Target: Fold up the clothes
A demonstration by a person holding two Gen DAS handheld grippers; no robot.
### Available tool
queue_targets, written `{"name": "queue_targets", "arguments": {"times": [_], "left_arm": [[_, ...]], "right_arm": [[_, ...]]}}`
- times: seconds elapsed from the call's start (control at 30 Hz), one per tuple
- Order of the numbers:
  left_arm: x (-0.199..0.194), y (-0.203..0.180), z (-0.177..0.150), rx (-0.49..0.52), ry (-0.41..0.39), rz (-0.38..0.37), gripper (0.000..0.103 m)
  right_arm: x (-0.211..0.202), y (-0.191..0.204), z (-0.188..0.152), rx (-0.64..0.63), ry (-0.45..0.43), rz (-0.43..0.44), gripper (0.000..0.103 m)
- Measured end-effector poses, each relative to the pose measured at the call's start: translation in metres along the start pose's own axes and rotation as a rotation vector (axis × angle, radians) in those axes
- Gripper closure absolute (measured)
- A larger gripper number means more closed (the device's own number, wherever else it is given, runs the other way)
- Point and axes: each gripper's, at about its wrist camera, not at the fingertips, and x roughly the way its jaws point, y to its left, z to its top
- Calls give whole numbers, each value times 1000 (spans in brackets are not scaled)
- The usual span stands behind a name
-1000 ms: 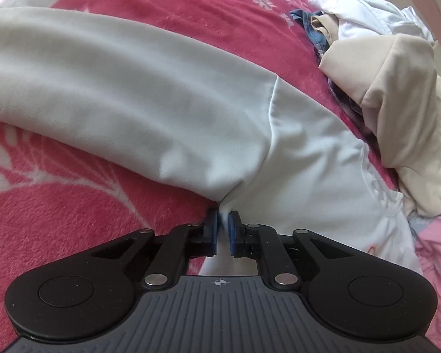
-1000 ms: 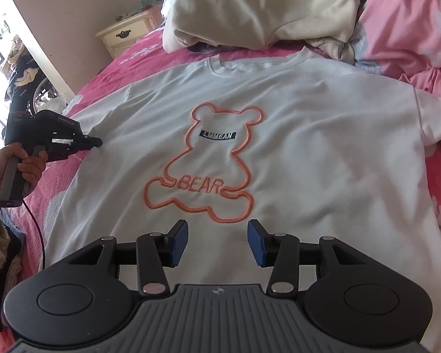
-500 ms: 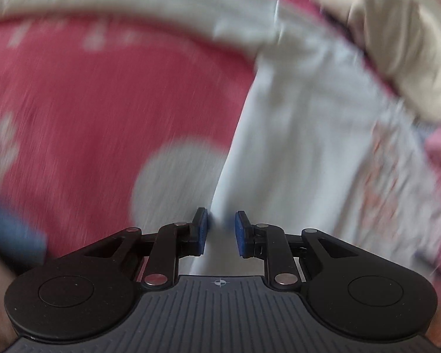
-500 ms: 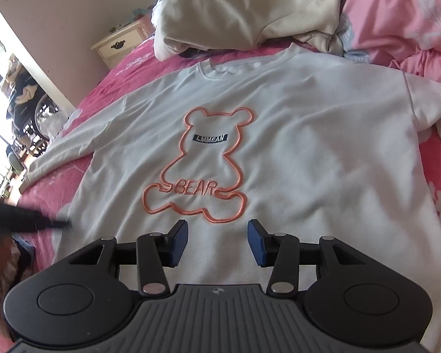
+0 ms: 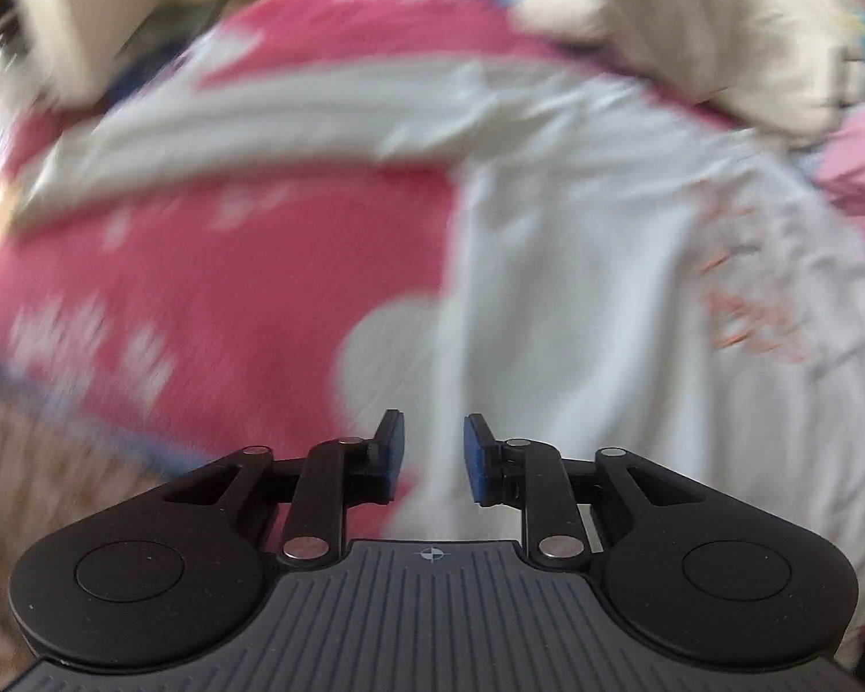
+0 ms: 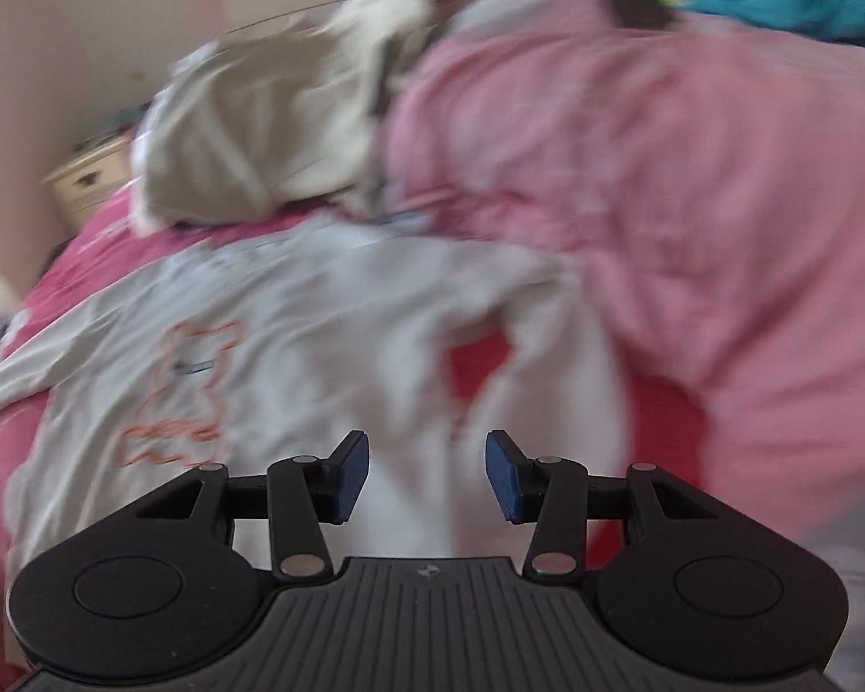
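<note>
Two grippers — left (image 5: 432,452) opening, right (image 6: 427,476) jaws apart (empty) — one white sweatshirt (image 6: 317,346).

One white bear sweatshirt (image 6: 317,346), one cream garment pile (image 6: 259,132), one pink quilt (image 6: 663,202), one nightstand (image 6: 86,179).

My left gripper (image 5: 432,450) has let go of the white sweatshirt (image 5: 576,300) at its underarm, jaws opening with nothing pinched. My right gripper (image 6: 427,473) has swung from the bear print (image 6: 184,386) toward the sweatshirt's right sleeve (image 6: 548,357).

Red patterned blanket (image 5: 213,311), pink quilt (image 6: 692,202), cream bedside cabinet (image 6: 86,179) by wall.
</note>
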Motion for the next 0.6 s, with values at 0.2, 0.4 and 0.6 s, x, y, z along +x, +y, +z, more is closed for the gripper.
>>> {"name": "queue_targets", "arguments": {"times": [0.2,0.4,0.6], "left_arm": [[33,-127,18,303,44,-307,76],[68,-234,-45,695,164,-410,76],[83,-242,-72,758,181,-420,76]], "right_arm": [[16,-24,-14,130,145,84,56],[47,-17,-20,107,272,102,60],[87,8,-28,-20,378,114,65]]}}
